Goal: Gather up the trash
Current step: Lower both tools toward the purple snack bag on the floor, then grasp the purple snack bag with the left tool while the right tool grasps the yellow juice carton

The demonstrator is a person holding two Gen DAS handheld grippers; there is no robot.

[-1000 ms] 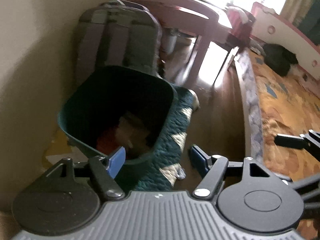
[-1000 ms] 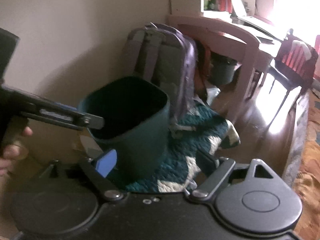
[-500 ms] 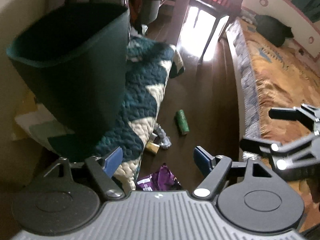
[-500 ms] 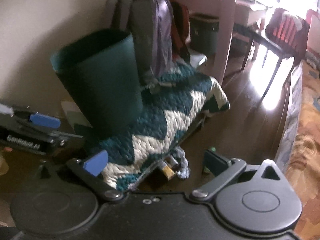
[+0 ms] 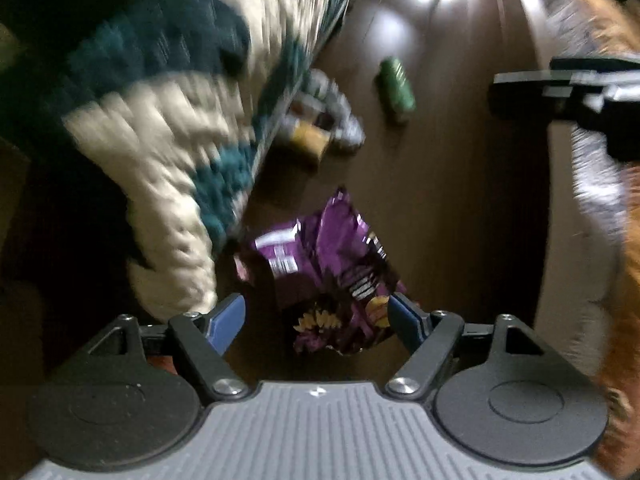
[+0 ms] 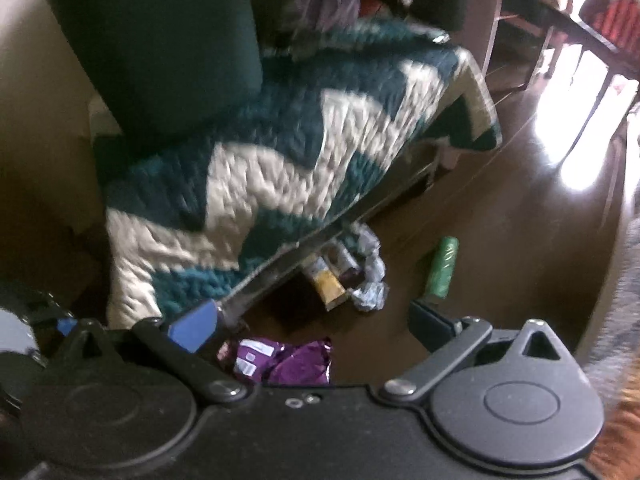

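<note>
A crumpled purple snack bag (image 5: 332,272) lies on the dark wood floor, right under my left gripper (image 5: 316,316). That gripper points down, and its blue pads stand open on either side of the bag without pressing it. Further off lie a green roll (image 5: 396,88) and a heap of crumpled wrappers (image 5: 320,120) at the quilt's edge. My right gripper (image 6: 312,322) hangs open and empty above the floor, with the purple bag (image 6: 280,360) just below it and the green roll (image 6: 442,268) and wrappers (image 6: 348,276) ahead. The dark green bin (image 6: 152,40) stands on the quilt at the upper left.
A teal and white quilt (image 6: 280,160) covers a low pad beside the wall. An orange patterned rug (image 5: 616,240) with a grey border runs along the right. Chair and desk legs (image 6: 560,60) stand at the back. The right gripper's arm (image 5: 560,84) reaches in at the left view's right edge.
Both grippers dropped from above the bin to near the floor. The bin left the left wrist view, and the purple bag now lies between the left fingers. The right jaws widened.
</note>
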